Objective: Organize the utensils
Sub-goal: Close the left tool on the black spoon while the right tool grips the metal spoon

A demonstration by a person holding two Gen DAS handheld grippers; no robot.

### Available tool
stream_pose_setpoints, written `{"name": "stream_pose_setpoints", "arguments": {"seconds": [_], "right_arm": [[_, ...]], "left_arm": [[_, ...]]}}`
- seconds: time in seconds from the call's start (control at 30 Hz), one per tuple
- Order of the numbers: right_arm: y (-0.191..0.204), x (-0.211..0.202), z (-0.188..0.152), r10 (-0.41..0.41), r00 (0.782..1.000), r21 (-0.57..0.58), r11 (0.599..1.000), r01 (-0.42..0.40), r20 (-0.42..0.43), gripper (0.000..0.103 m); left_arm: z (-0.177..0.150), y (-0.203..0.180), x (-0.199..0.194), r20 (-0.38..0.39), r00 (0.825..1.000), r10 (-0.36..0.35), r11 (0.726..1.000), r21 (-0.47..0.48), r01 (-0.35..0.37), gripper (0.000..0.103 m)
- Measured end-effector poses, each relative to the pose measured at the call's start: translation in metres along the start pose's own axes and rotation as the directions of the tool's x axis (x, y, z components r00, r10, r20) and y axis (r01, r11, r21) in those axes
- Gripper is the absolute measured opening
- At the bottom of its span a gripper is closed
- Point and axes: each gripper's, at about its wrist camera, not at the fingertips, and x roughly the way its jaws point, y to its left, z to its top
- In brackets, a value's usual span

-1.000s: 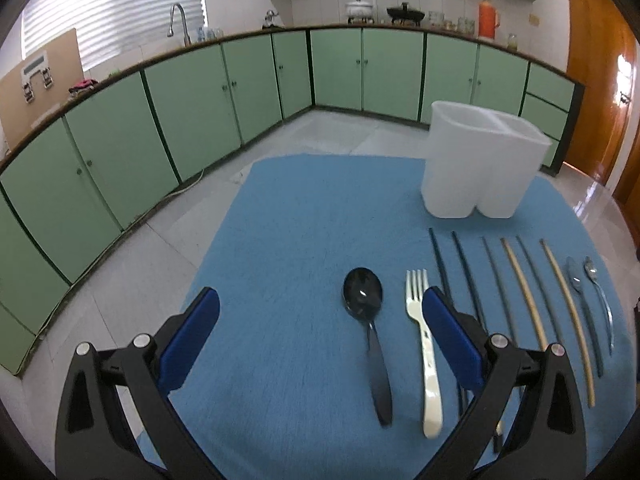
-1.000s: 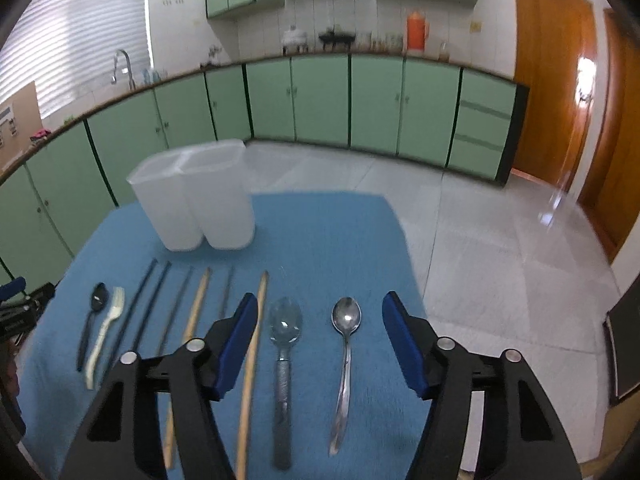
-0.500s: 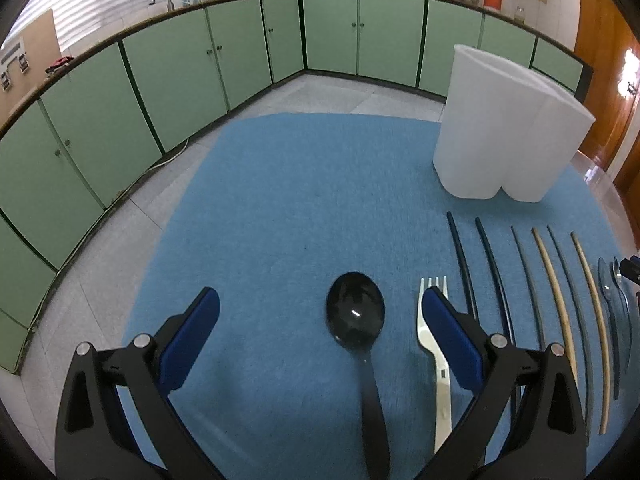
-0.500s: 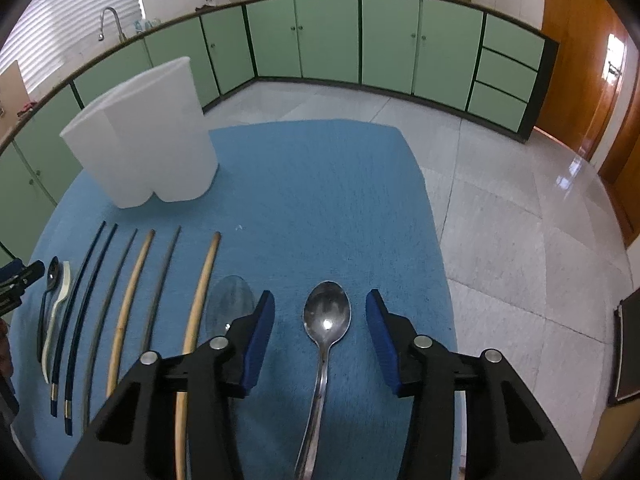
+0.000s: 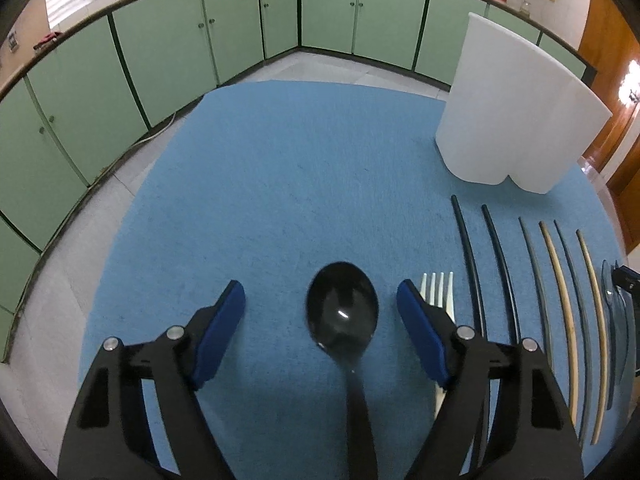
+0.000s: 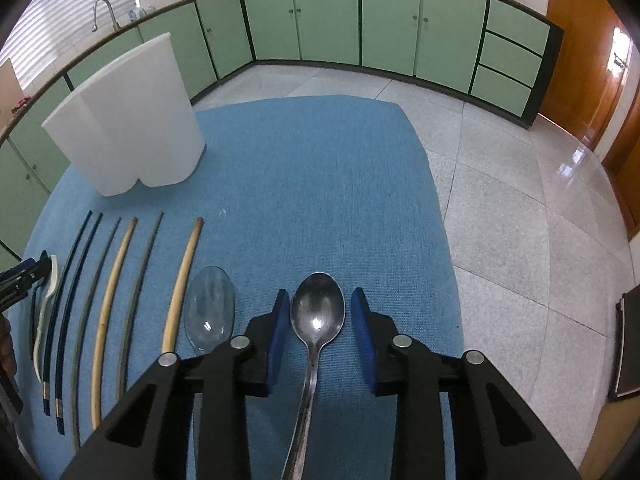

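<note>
A black spoon (image 5: 342, 316) lies on the blue mat (image 5: 304, 184) between the fingers of my left gripper (image 5: 320, 300); the jaws are closing and stand clear of it. A white fork (image 5: 439, 300) lies just right of the right finger. In the right wrist view a steel spoon (image 6: 318, 316) lies between the fingers of my right gripper (image 6: 319, 306), whose jaws are closing with a small gap on each side of the bowl. A clear spoon (image 6: 210, 314) lies to its left. The white two-part holder (image 5: 516, 120) (image 6: 128, 120) stands at the back.
Several chopsticks, dark (image 6: 66, 280) and pale wood (image 6: 182, 280), lie in a row between fork and clear spoon. The mat's right edge (image 6: 448, 240) drops to the tiled floor. Green cabinets ring the room. The other gripper (image 6: 20, 280) shows at the left edge.
Both grippers sank and tipped down toward the mat, bringing the black spoon and the steel spoon between their fingers. Both pairs of jaws narrowed, the right more than the left.
</note>
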Motion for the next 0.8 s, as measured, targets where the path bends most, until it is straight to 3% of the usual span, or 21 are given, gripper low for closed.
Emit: {"name": "stream_pose_setpoints", "arguments": {"seconds": [0.17, 0.23, 0.37, 0.47, 0.63, 0.8], "right_arm": [[0.004, 0.004, 0.003, -0.017, 1.0, -0.018, 1.0, 0.017, -0.011, 0.032], [0.005, 0.005, 0.004, -0.03, 0.999, -0.023, 0.999, 0.03, -0.014, 0.028], [0.008, 0.004, 0.003, -0.05, 0.999, -0.02, 0.999, 0.05, -0.002, 0.028], [0.008, -0.006, 0.002, -0.023, 0.999, -0.005, 1.0, 0.023, 0.032, 0.028], [0.012, -0.041, -0.001, 0.013, 0.99, -0.013, 1.0, -0.011, 0.142, 0.028], [0.017, -0.081, -0.004, 0.046, 0.965, -0.018, 0.999, -0.043, 0.257, 0.028]], "left_arm": [[0.0, 0.001, 0.001, 0.001, 1.0, -0.002, 1.0, 0.007, 0.002, 0.07], [0.003, -0.001, 0.003, 0.009, 1.0, 0.004, 1.0, 0.014, -0.004, 0.062], [-0.002, -0.006, -0.001, 0.022, 1.0, -0.013, 0.999, 0.041, 0.012, 0.034], [-0.002, -0.006, -0.008, 0.034, 0.998, -0.048, 0.998, 0.033, 0.047, 0.034], [-0.007, -0.003, -0.034, 0.127, 0.989, -0.071, 0.997, 0.036, 0.067, 0.034], [-0.015, -0.003, -0.07, 0.249, 0.962, -0.11, 0.994, 0.033, 0.105, 0.034]]}}
